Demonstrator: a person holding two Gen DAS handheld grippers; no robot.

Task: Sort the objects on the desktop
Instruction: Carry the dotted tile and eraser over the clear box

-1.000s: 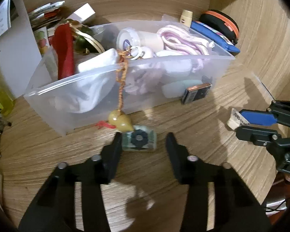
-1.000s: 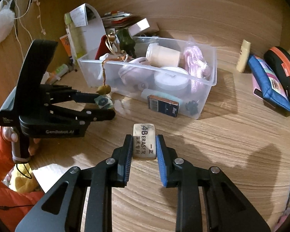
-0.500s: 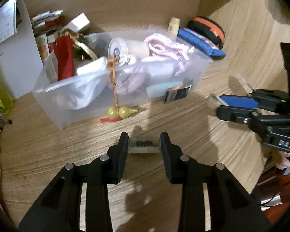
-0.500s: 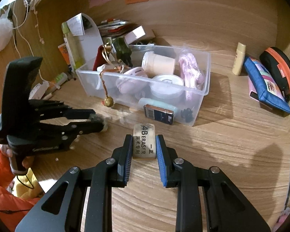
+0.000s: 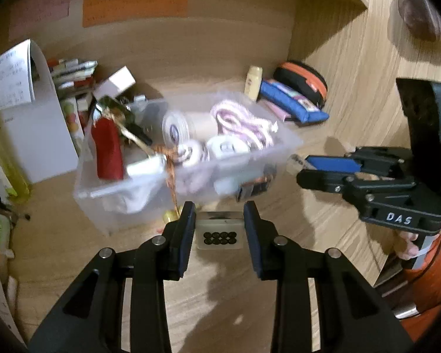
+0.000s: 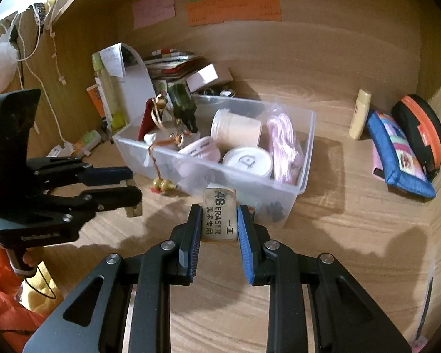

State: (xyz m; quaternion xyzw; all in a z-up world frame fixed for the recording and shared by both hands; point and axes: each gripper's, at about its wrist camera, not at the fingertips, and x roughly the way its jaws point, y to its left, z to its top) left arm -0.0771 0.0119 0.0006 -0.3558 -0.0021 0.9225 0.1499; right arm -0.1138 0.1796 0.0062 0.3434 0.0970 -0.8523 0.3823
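My left gripper (image 5: 219, 220) is shut on a small pale translucent block with black dots (image 5: 219, 234) and holds it above the desk, in front of the clear plastic bin (image 5: 108, 197). My right gripper (image 6: 219, 223) is shut on a white 4B eraser (image 6: 219, 217), also lifted, near the bin's front wall (image 6: 250, 182). The bin holds tape rolls, a pink cord, a red item and white jars. A gourd charm (image 6: 161, 184) hangs on a cord over the bin's front. The left gripper shows in the right wrist view (image 6: 123, 184), the right gripper in the left wrist view (image 5: 302, 167).
A blue pouch (image 6: 397, 150) and a black-and-orange case (image 6: 420, 129) lie at the right by the side wall. A small cream bottle (image 6: 359, 113) stands near them. Papers, a white folder (image 5: 29, 123) and boxes crowd the back left. Sticky notes hang on the back wall.
My left gripper closed on the small block and lifted it off the desk. Both grippers rose and tilted up, each with its object; the right kept its hold on the eraser.
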